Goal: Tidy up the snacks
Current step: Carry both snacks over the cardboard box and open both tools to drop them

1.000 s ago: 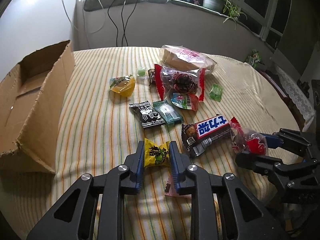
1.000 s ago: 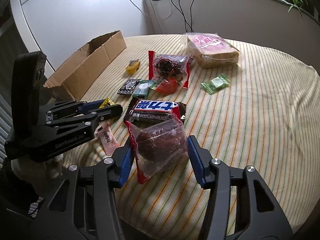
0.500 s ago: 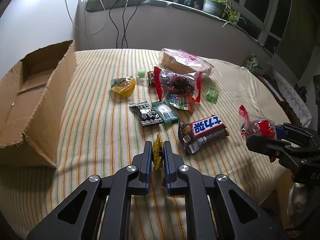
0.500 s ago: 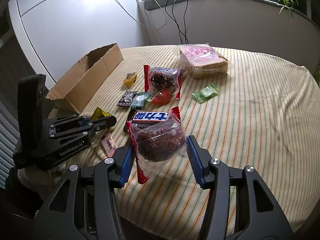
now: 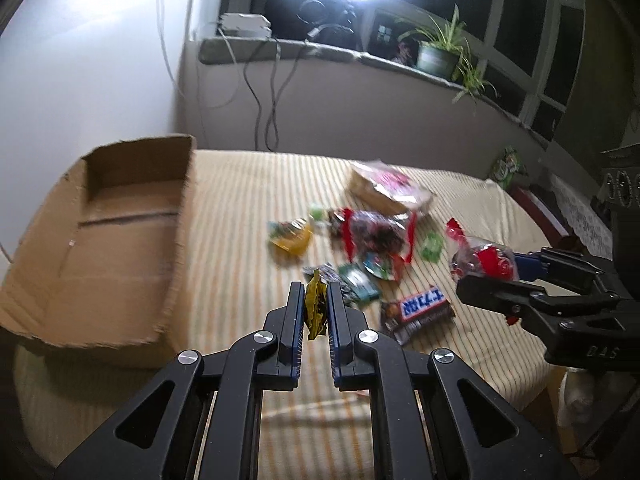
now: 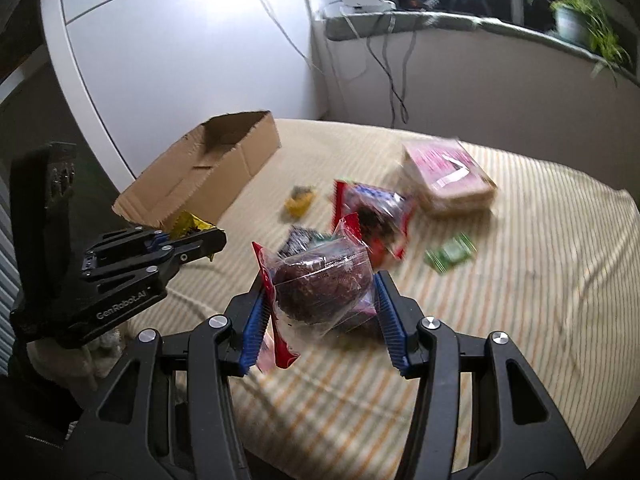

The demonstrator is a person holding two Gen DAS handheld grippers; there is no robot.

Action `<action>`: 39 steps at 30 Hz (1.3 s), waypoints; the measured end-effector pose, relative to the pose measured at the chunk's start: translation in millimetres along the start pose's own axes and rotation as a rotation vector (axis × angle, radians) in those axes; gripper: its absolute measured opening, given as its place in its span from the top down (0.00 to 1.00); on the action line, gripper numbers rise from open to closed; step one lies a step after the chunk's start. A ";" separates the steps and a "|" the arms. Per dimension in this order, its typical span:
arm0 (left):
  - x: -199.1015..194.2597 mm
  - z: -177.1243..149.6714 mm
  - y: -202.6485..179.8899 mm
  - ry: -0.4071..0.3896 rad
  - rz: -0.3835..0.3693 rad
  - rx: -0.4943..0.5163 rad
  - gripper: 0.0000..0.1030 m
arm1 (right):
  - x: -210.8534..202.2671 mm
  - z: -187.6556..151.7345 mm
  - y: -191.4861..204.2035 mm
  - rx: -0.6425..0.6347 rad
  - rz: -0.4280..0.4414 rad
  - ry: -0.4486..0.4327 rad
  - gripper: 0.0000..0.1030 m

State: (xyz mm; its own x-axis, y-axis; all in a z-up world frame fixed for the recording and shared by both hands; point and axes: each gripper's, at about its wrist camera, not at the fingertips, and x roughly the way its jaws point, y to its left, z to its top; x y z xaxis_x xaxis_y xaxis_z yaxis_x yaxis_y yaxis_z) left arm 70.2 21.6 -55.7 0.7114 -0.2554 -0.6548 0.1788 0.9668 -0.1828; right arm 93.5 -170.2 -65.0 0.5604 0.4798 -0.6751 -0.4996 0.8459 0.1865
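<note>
Left gripper (image 5: 316, 304): jaws closed tight on a small yellow packet (image 5: 316, 309), which stands on edge between the blue pads and is clear of the table. In the right wrist view the same gripper (image 6: 212, 240) sits at the left, with the yellow packet (image 6: 188, 222) sticking out above its fingers.

Right gripper (image 6: 320, 292): jaws partly apart and pressing on both sides of a clear bag with red ends (image 6: 320, 284) holding a dark round cake. The bag is held above the striped tablecloth (image 6: 520, 300). In the left wrist view this gripper (image 5: 492, 276) enters from the right, and the bag (image 5: 480, 260) shows at its tips.

Cardboard box (image 5: 112, 240): open top, at the left side of the table, nothing visible inside. It lies to the left of the left gripper and beyond it.

Items lying on the table, blurred in both views:
- a chocolate bar with a blue and white label (image 5: 418, 310), near, right of the left gripper;
- a dark packet and a green packet (image 5: 356, 286), just beyond the left gripper's fingers;
- a larger red-ended bag (image 5: 372, 232), mid-table;
- a yellow cup-shaped snack (image 5: 292, 236), left of that bag;
- a small green sweet (image 5: 432, 246), right of it;
- a wrapped sandwich with a pink label (image 5: 388, 188), farthest.

A potted plant (image 5: 438, 54) stands on the window ledge behind.
</note>
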 end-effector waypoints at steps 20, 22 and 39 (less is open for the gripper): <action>-27.3 5.5 107.8 -0.062 0.181 -0.138 0.91 | 86.8 96.3 100.4 -0.179 0.134 0.020 0.49; -25.9 4.5 116.9 -0.058 0.192 -0.152 0.91 | 101.1 101.4 111.9 -0.202 0.133 0.036 0.49; -18.5 2.7 137.8 -0.040 0.209 -0.196 0.91 | 157.6 115.5 158.4 -0.312 0.129 0.095 0.48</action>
State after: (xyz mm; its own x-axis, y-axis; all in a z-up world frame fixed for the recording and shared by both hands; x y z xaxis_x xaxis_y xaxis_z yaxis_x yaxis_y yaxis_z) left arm 83.5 159.5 -66.7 0.7457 -0.0464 -0.6646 -0.1067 0.9764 -0.1880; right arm 179.0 66.3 -59.4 0.4231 0.5417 -0.7263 -0.7484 0.6608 0.0568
